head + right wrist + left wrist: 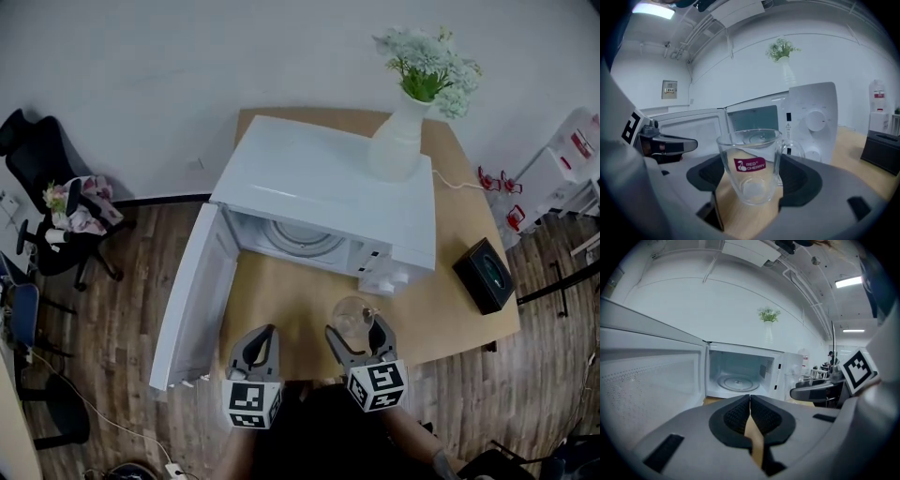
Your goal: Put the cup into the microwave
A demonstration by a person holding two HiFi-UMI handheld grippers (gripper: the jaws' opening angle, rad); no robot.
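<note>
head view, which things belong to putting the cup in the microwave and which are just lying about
Job: glass cup, right gripper holding it, microwave, its open door.
Lying about: vase of flowers, black box, office chair, shut, empty left gripper.

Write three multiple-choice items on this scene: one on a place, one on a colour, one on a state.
1. The vase stands: A) on top of the microwave; B) inside it; C) under it.
2. The label on the cup is: A) blue; B) red; C) green.
3. The microwave's door is: A) shut; B) taken off; C) wide open.
Key: 1 A, its base rests on the white top; 2 B, a red patch on clear glass; 3 C, the turntable inside shows.
</note>
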